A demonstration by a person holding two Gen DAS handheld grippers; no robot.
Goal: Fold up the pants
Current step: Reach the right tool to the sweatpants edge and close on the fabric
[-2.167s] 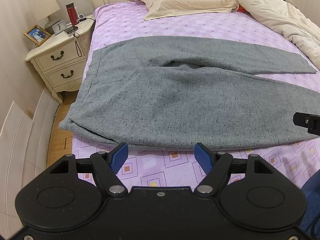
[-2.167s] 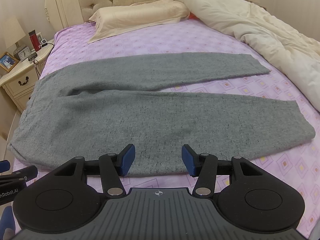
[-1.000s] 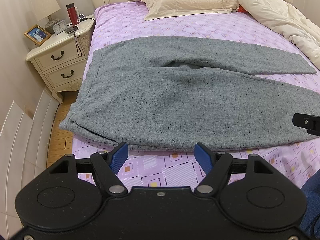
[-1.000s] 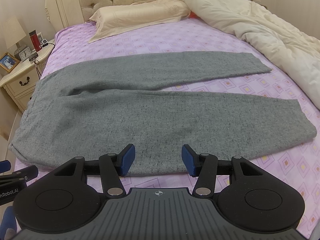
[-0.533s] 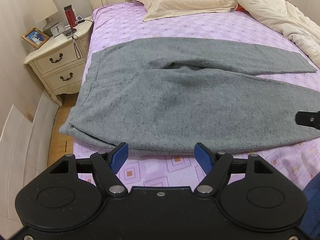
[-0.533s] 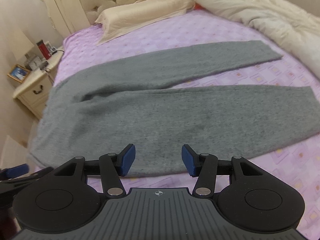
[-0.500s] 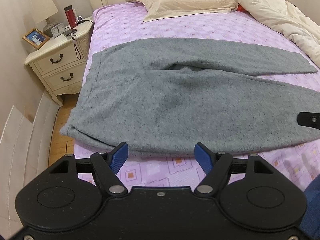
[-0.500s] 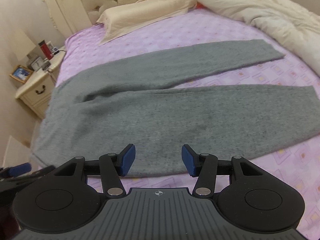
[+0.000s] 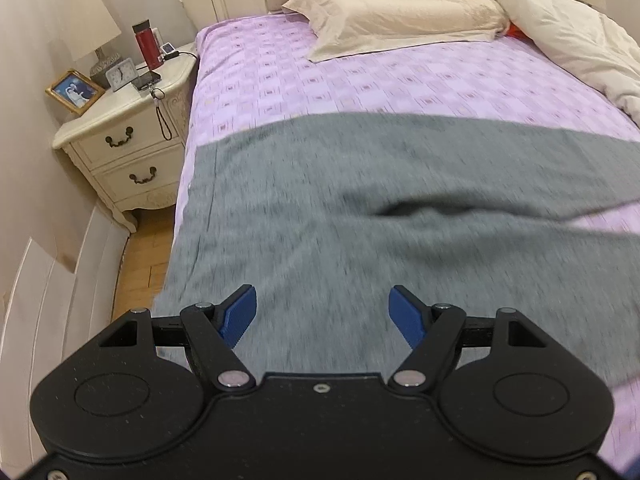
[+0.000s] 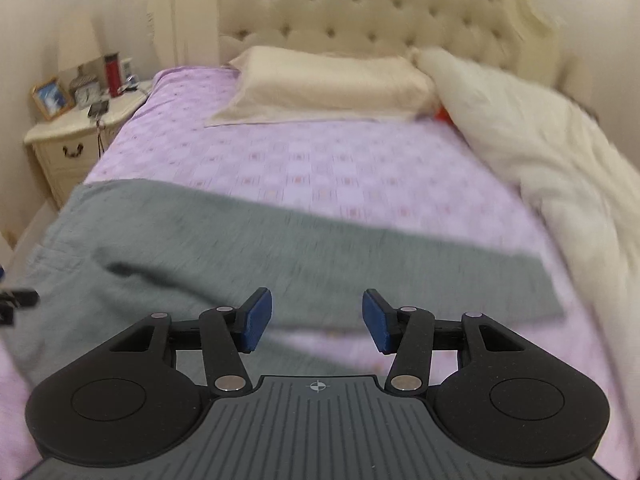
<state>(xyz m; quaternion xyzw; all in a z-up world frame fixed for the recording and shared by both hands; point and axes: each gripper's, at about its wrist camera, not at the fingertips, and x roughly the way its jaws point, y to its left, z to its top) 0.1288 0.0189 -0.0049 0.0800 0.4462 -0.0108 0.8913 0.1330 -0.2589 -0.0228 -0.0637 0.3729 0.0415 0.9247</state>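
Blue pads sit on the tips of both tools, and both tools have their jaws spread wide with nothing between them. The left gripper (image 9: 322, 314) hangs over the top part of the grey pants (image 9: 360, 208), near the waist end at 9 o'clock. The right gripper (image 10: 316, 322) hangs over the legs, where the far leg runs out toward 3 o'clock.

The pants lie flat across the purple bed sheet (image 9: 320, 80), legs a little apart. No fold has been made yet, so this looks like the reach-in step. Next, I think each tool needs to go down to an edge of the cloth and pinch it, so one leg can be laid over the other.

Farther out are a cream pillow (image 9: 400, 16) at 12 o'clock, a white blanket (image 10: 560, 152) at 2 o'clock, and a nightstand (image 9: 120, 136) at 10 o'clock.

Both views are blurry. The near edge of the pants hides under the tools, and the leg ends are cut off in the left view.
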